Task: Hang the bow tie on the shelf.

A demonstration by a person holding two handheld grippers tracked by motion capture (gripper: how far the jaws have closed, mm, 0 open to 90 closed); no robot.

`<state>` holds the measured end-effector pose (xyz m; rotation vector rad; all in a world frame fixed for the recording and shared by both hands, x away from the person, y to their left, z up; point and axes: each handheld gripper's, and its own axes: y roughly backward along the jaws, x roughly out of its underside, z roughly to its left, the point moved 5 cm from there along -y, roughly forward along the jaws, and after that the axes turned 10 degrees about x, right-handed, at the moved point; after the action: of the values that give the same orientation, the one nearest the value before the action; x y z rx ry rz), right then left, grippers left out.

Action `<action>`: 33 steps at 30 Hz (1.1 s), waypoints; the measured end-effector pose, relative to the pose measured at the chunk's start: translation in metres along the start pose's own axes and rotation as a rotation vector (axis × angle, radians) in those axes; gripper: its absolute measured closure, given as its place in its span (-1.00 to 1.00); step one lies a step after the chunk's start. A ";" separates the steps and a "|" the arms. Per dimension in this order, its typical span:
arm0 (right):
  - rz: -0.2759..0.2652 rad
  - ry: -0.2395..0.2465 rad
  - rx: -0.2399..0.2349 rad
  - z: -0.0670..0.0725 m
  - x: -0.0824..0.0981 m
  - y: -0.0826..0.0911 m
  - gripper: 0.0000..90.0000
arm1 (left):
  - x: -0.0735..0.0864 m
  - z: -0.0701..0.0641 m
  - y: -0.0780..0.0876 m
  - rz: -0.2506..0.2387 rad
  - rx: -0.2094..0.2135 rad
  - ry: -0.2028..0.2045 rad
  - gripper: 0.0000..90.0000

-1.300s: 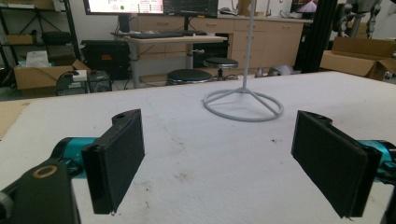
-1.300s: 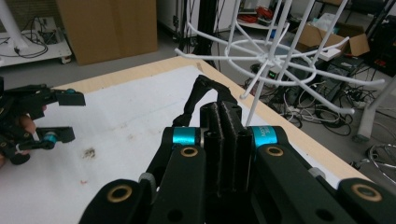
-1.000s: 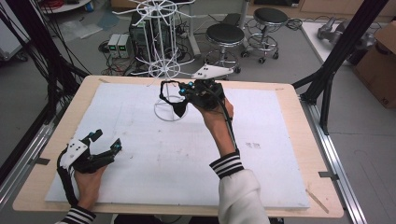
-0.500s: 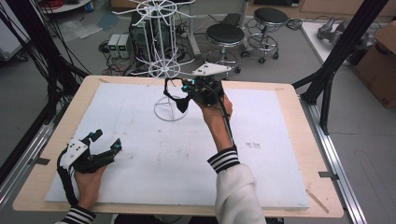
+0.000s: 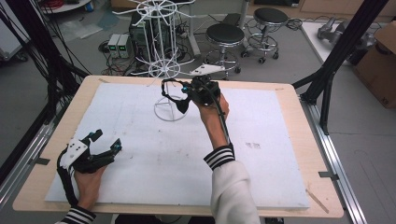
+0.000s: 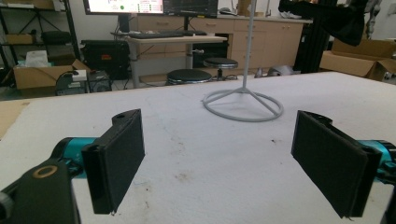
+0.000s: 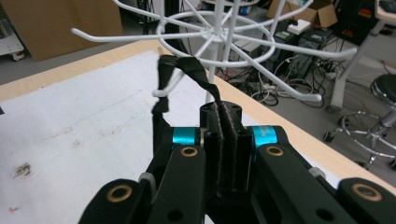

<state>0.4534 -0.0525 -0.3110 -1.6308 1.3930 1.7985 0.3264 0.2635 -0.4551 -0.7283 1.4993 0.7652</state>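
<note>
1. Down at the near left, the left gripper [image 5: 95,147] rests on the white mat [image 5: 280,154], jaws spread wide with nothing between them.
2. Further in, mid-table, the right gripper [image 7: 226,140] has its pads pressed tight on a black strap [image 7: 187,70].
3. That strap loops up over a hook tip of the white wire rack [image 5: 161,70], looping down beside the rack's pole.
4. At the far side of the mat, the rack's ring base [image 6: 243,105] sits flat, just left of the right gripper.
</note>
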 end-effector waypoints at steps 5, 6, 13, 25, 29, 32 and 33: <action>0.022 -0.019 -0.001 -0.002 0.007 -0.009 0.93 | 0.000 0.000 0.000 0.001 0.001 0.002 -0.61; 0.028 -0.023 -0.001 -0.002 0.008 -0.011 0.93 | 0.000 0.000 0.000 0.001 0.001 0.002 -0.61; 0.044 -0.046 0.000 -0.002 0.015 -0.023 0.93 | 0.000 0.000 0.000 0.001 0.001 0.003 -0.61; 0.086 -0.085 -0.016 -0.003 0.024 -0.031 0.81 | 0.000 0.000 0.000 0.002 0.003 0.001 -0.61; 0.105 -0.124 -0.036 -0.005 0.027 -0.031 0.59 | 0.000 0.000 0.000 -0.001 0.003 0.003 -0.61; 0.124 -0.171 -0.064 -0.003 0.029 -0.030 0.15 | 0.000 0.000 0.000 -0.001 0.003 0.003 -0.61; 0.124 -0.188 -0.085 -0.001 0.029 -0.029 -0.03 | 0.000 0.000 0.000 0.000 0.003 0.002 -0.61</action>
<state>0.4687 -0.0502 -0.3487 -1.3988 1.3761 2.0483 0.3263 0.2635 -0.4550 -0.7271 1.5022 0.7626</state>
